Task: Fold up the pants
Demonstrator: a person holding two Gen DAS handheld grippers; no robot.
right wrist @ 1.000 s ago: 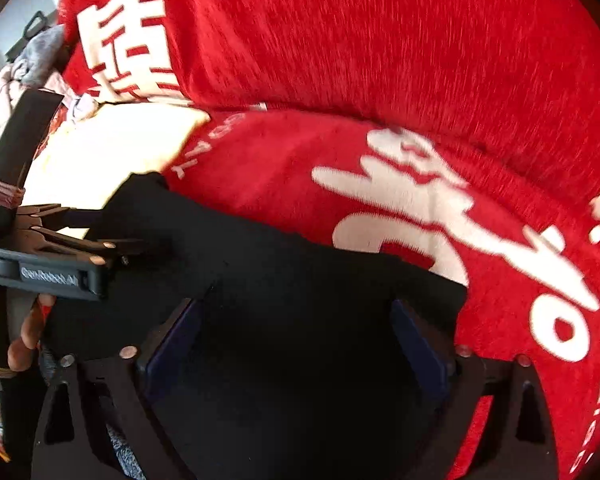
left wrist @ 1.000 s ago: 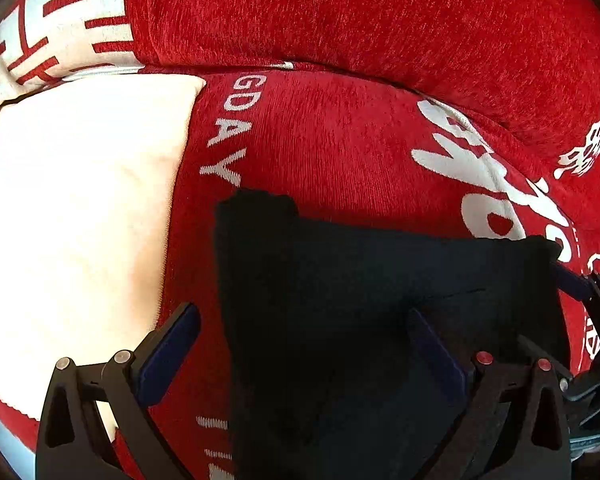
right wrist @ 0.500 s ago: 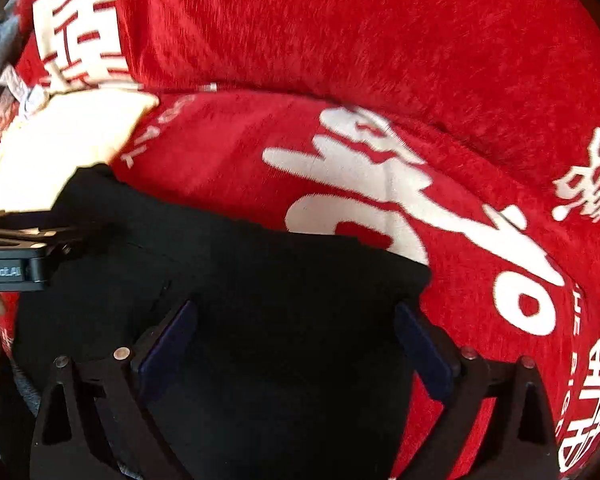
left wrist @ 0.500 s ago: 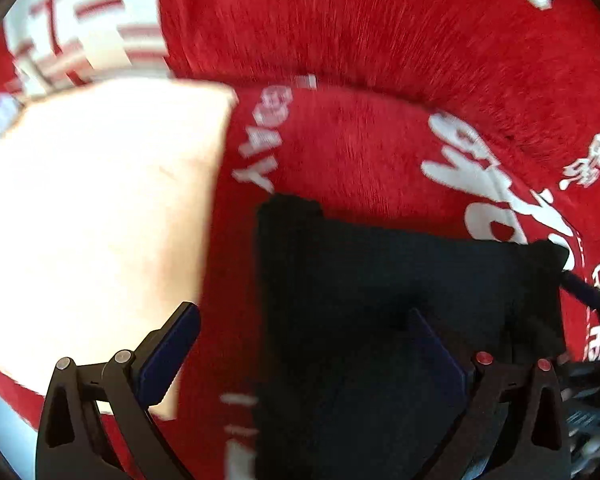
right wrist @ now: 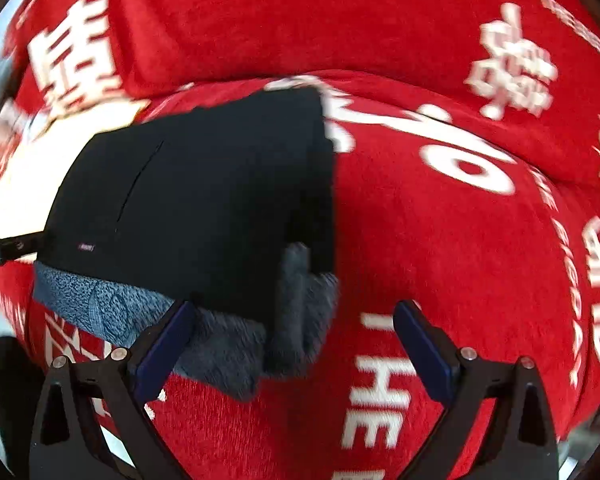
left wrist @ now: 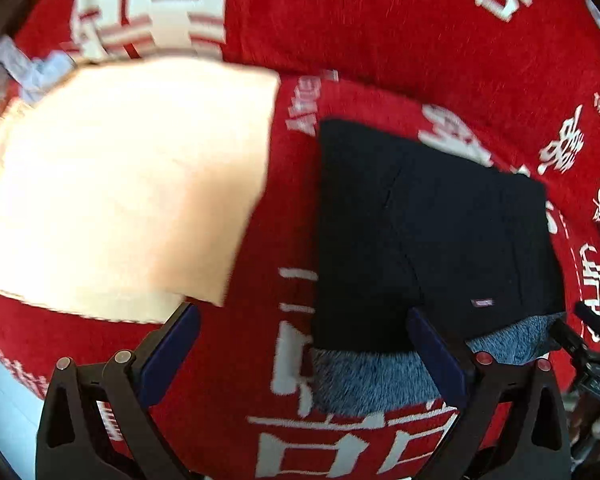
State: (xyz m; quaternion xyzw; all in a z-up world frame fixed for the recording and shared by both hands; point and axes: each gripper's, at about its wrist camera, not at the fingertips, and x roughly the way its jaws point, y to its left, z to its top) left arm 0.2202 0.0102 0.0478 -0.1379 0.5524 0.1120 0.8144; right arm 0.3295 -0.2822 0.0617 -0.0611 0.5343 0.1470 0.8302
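Observation:
The black pants point(left wrist: 432, 236) lie folded into a compact rectangle on the red sofa seat point(left wrist: 284, 240), with their grey fleece lining point(left wrist: 376, 376) showing along the near edge. They also show in the right wrist view point(right wrist: 204, 208), lining point(right wrist: 228, 340) toward me. My left gripper point(left wrist: 304, 356) is open and empty, just in front of the pants' left near corner. My right gripper point(right wrist: 296, 344) is open and empty, in front of their right near corner. Neither holds cloth.
A cream cloth point(left wrist: 124, 184) lies on the seat left of the pants. The red back cushion point(left wrist: 380, 24) with white characters rises behind. The right gripper's tip point(left wrist: 592, 344) shows at the left view's right edge; the left gripper's edge point(right wrist: 4, 248) shows at the right view's left.
Both grippers have pulled back and apart from over the pants. The folded pants now lie free ahead, with the grey lining edge uncovered.

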